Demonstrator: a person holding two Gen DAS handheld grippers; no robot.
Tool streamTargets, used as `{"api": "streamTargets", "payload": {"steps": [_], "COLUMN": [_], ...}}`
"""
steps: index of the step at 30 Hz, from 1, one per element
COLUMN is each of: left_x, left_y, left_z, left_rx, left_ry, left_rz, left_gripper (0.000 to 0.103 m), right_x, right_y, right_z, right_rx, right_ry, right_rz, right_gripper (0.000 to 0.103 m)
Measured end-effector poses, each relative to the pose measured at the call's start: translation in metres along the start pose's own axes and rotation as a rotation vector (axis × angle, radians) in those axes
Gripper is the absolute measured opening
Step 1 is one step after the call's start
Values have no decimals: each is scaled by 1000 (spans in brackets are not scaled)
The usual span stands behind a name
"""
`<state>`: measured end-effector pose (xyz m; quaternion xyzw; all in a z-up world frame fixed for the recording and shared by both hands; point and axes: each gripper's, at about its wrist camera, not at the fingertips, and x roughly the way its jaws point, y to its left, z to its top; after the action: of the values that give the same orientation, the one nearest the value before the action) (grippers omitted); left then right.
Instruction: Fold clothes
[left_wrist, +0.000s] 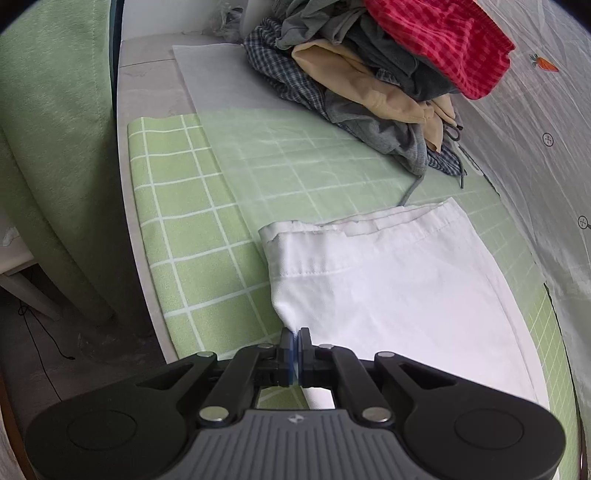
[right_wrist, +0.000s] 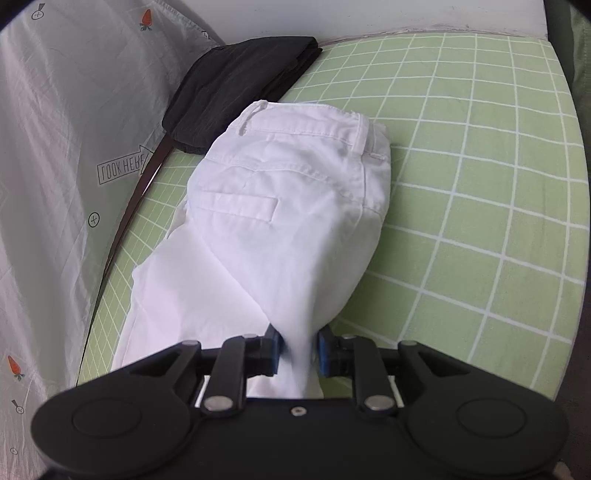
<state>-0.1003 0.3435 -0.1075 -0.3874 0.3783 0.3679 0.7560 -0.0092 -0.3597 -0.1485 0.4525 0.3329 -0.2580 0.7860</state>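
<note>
Left wrist view first: the left gripper (left_wrist: 294, 338) sits at six o'clock, fingers pinched tight on the near edge of the white trousers (left_wrist: 391, 291). The trousers lie flat on the green checked mat (left_wrist: 192, 236), spreading from centre out to four o'clock, their hemmed edge facing twelve. Up at one o'clock a heap of unfolded clothes (left_wrist: 369, 85) waits: a checked shirt, grey pieces, a tan garment, and a red checked item (left_wrist: 443, 40) on top. A carrot-print sheet (left_wrist: 546, 122) runs along the three o'clock side.

Right wrist view now: the right gripper (right_wrist: 298, 349) at six o'clock is clamped on a bunched ridge of the same trousers (right_wrist: 288, 206), the cloth rising into a peak between the blue pads (right_wrist: 325, 350). The waistband and back pocket point toward twelve. At eleven o'clock a dark garment (right_wrist: 236, 85) lies folded, its near end tucked under the waistband. The mat (right_wrist: 480, 184) stretches bare from one to four o'clock.

My read: one piece looks finished, the trousers are mid-fold with both ends gripped, and the heap is untouched, so most of the job remains.
</note>
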Motion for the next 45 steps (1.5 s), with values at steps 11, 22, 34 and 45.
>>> {"api": "streamTargets", "payload": {"steps": [11, 22, 34, 45], "left_x": [5, 16, 14, 14], "left_y": [-2, -12, -11, 7], "left_z": [-10, -22, -22, 4], "left_rx": [15, 19, 65, 108], "left_ry": [25, 37, 43, 20], "left_rz": [46, 126, 91, 3], "left_gripper": [8, 9, 13, 30], "right_x": [24, 32, 38, -9], "right_y": [-29, -45, 34, 74], "right_z": [41, 83, 73, 29], "right_rx": [167, 263, -457, -680], "right_ry": [-8, -69, -111, -208], "right_rz": [102, 171, -241, -206], "right_gripper": [66, 16, 41, 101]}}
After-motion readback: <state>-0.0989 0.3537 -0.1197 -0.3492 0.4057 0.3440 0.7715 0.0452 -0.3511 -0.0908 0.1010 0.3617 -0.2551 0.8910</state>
